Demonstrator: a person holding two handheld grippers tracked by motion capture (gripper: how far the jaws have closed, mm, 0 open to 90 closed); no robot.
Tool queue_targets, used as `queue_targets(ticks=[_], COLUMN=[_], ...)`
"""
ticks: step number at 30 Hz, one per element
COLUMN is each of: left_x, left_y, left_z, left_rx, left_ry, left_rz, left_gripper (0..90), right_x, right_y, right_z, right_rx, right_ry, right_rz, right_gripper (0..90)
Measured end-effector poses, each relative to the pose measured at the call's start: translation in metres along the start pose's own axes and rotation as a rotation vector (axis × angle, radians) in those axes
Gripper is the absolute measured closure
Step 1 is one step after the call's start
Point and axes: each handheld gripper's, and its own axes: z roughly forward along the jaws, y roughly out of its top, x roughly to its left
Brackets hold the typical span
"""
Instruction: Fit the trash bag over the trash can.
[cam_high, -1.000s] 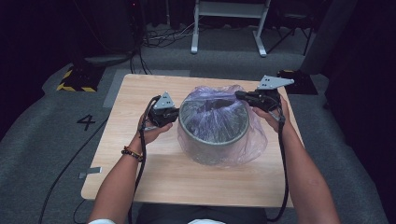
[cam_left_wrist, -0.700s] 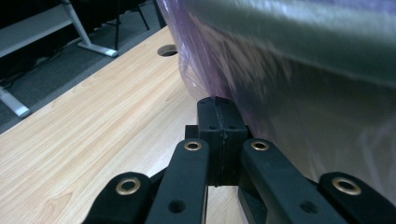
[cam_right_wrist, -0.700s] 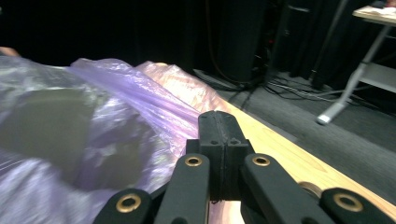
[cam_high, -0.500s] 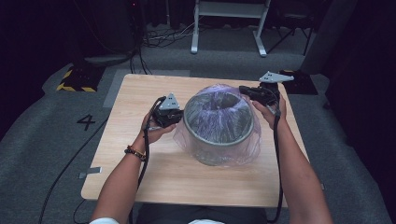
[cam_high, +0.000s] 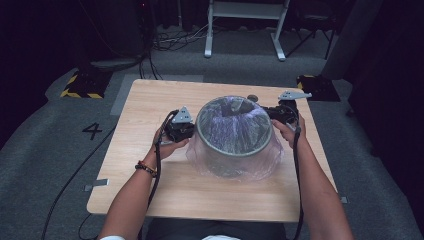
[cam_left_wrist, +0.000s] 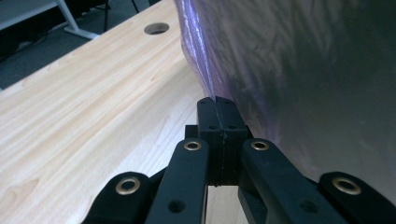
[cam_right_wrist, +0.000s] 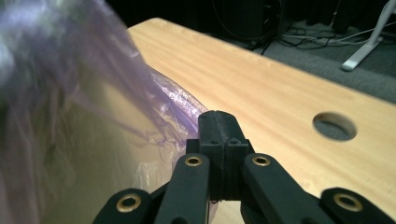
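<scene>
Your left gripper (cam_high: 186, 131) and right gripper (cam_high: 274, 114) each pinch the purple plastic bag (cam_high: 235, 167) at opposite sides, jaws clenched on its film, with the bag draped over the round metal bin (cam_high: 234, 131) standing mid-tabletop (cam_high: 150, 105).

Translucent purple plastic bag (cam_high: 235, 131) — draped inside and over an upright grey round bin (cam_high: 235, 159) — mid-table.
</scene>
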Motion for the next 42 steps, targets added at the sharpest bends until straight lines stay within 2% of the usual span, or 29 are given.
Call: queue_targets(ticks=[3, 5, 6, 8, 10, 12, 13, 16, 17, 21, 22, 24, 25, 27, 31, 33, 34, 36, 37, 38, 39, 41, 42], left_x=[0.001, 0.003, 0.005, 0.006, 0.005, 0.001, -0.001, -0.011, -0.013, -0.024, -0.027, -0.037, -0.041, -0.050, -0.066, -0.069, -0.070, -0.073, -0.074, -0.074, -0.074, -0.072, -0.071], left_y=[-0.005, -0.007, -0.008, -0.008, -0.008, -0.009, -0.010, -0.015, -0.016, -0.027, -0.029, -0.034, -0.036, -0.041, -0.041, -0.040, -0.038, -0.036, -0.035, -0.034, -0.033, -0.032, -0.033], left_z=[-0.004, -0.008, -0.012, -0.021, -0.028, -0.035, -0.039, -0.048, -0.049, -0.055, -0.055, -0.055, -0.054, -0.052, -0.043, -0.037, -0.033, -0.028, -0.026, -0.025, -0.023, -0.020, -0.018], left_rx=[-0.005, -0.019, -0.031, -0.054, -0.057, -0.056, -0.044, -0.015, -0.010, -0.003, 0.001, 0.015, 0.019, 0.025, 0.051, 0.056, 0.066, 0.080, 0.092, 0.096, 0.100, 0.110, 0.113], left_ry=[0.020, 0.039, 0.053, 0.055, 0.065, 0.064, 0.069, 0.074, 0.065, -0.001, -0.028, -0.068, -0.076, -0.109, -0.126, -0.135, -0.133, -0.113, -0.098, -0.083, -0.075, -0.070, -0.063], left_rz=[-0.019, -0.035, -0.048, -0.059, -0.053, -0.031, -0.018, 0.016, 0.019, 0.010, 0.006, 0.009, 0.016, 0.015, 0.026, 0.021, 0.024, 0.052, 0.081, 0.094, 0.102, 0.119, 0.122], left_gripper=[90.0, 88.9, 82.2, 81.1, 74.2, 69.1, 65.8, 56.1, 51.1, 36.5, 28.7, 26.2, 23.5, 22.9, 18.9, 18.9, 19.3, 25.7, 34.1, 42.9, 47.5, 68.3, 73.7], right_x=[0.002, 0.003, 0.004, 0.005, 0.007, 0.009, 0.009, 0.011, 0.013, 0.021, 0.025, 0.028, 0.032, 0.039, 0.058, 0.064, 0.068, 0.075, 0.077, 0.079, 0.080, 0.081, 0.081], right_y=[-0.007, -0.009, -0.007, -0.007, -0.005, -0.006, -0.007, -0.014, -0.018, -0.033, -0.042, -0.046, -0.053, -0.061, -0.080, -0.085, -0.087, -0.090, -0.091, -0.092, -0.093, -0.095, -0.096], right_z=[0.000, -0.003, -0.008, -0.011, -0.021, -0.031, -0.035, -0.054, -0.060, -0.077, -0.085, -0.088, -0.093, -0.097, -0.099, -0.094, -0.091, -0.084, -0.082, -0.079, -0.078, -0.075, -0.074], right_rx=[0.008, 0.011, 0.008, 0.006, -0.010, -0.012, -0.017, -0.031, -0.019, 0.010, 0.036, 0.044, 0.053, 0.059, 0.072, 0.085, 0.089, 0.092, 0.094, 0.094, 0.091, 0.081, 0.076], right_ry=[0.007, -0.005, -0.030, -0.042, -0.053, -0.083, -0.098, -0.102, -0.103, -0.061, -0.059, -0.055, -0.021, 0.008, 0.077, 0.079, 0.083, 0.065, 0.055, 0.041, 0.039, 0.063, 0.073], right_rz=[-0.009, -0.016, -0.024, -0.029, -0.047, -0.070, -0.067, -0.086, -0.100, -0.169, -0.205, -0.212, -0.235, -0.253, -0.292, -0.298, -0.304, -0.299, -0.301, -0.301, -0.301, -0.300, -0.301], right_gripper=[90.0, 90.0, 90.0, 90.0, 88.4, 77.0, 74.9, 63.1, 57.3, 45.5, 38.8, 35.4, 33.9, 28.4, 24.9, 24.6, 25.1, 35.5, 45.9, 54.4, 60.8, 77.4, 82.7])
